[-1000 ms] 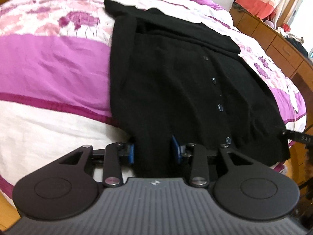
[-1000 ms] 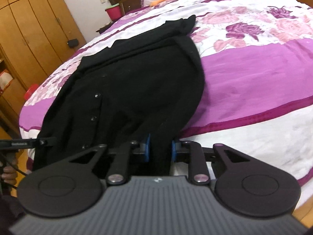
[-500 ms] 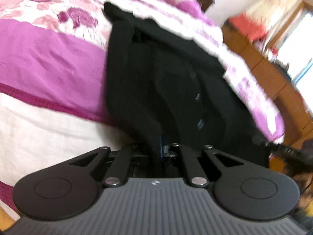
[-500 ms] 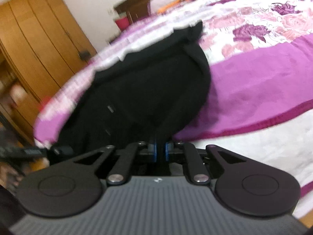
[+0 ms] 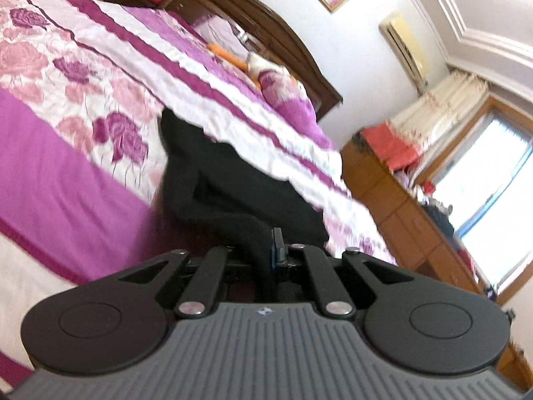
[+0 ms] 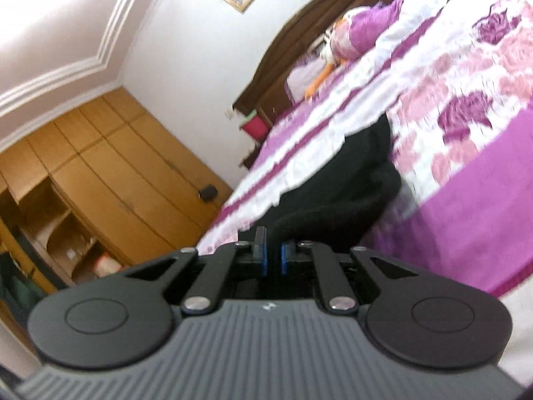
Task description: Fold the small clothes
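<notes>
A black buttoned cardigan (image 5: 240, 186) lies on the purple and white flowered bedspread (image 5: 66, 106). My left gripper (image 5: 270, 250) is shut on the cardigan's near hem, which is lifted off the bed and doubled over towards the collar. My right gripper (image 6: 273, 256) is shut on the other hem corner of the cardigan (image 6: 346, 180), also lifted. The buttons and front are hidden under the raised fold.
A dark wooden headboard (image 5: 266, 30) and pillows (image 5: 286, 96) are at the far end of the bed. A wooden dresser (image 5: 416, 220) stands by the window on the right. A wooden wardrobe (image 6: 100, 166) stands on the left.
Both grippers closed on the cardigan's hem and lifted it up and forward over the garment. Both cameras tilted upward towards the headboard and walls.
</notes>
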`<state>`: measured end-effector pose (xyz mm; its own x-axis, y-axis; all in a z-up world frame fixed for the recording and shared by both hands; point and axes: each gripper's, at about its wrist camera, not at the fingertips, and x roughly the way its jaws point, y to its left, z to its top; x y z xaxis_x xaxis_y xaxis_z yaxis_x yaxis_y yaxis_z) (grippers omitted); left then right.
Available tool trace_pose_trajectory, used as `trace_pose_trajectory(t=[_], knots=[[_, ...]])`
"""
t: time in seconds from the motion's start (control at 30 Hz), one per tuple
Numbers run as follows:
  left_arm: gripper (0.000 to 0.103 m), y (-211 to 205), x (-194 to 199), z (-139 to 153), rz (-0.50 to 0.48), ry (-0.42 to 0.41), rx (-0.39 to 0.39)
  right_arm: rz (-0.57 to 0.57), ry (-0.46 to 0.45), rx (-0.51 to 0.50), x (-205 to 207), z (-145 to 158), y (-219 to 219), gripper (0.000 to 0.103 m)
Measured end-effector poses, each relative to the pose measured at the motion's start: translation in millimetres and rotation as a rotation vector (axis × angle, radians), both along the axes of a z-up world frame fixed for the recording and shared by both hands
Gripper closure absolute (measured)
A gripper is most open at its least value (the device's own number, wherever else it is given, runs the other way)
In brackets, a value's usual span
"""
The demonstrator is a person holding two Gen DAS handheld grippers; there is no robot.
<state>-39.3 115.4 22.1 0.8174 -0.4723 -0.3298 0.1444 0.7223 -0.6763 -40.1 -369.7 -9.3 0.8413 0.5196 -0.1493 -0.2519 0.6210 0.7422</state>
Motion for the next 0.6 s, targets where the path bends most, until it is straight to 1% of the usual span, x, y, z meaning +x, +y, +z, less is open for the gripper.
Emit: trace_pose_trajectory(t=[0.17,0.3,0.4,0.5,0.6], knots=[[0.097,4,23,15,0.063,0.007,-0.038,-0.070,-0.050,0.001,24,13,2,0.093],[0.097,3,54,18,0.108,0.032,-0.073,-0.106,-0.070,0.007,46,19,0,0.093],[0.097,-1,85,22,0.145,0.042,-0.063,-0.139,-0.078,-0.009,69,24,1,0.093],[0.097,-3,118,24,0.184,0.055,-0.056,-0.162,-0.078,-0.001,96,29,0,0.093],[0.097,-6,154,21,0.215,0.072,-0.036,-0.190,-0.091,-0.052,125,35,4,0.093]])
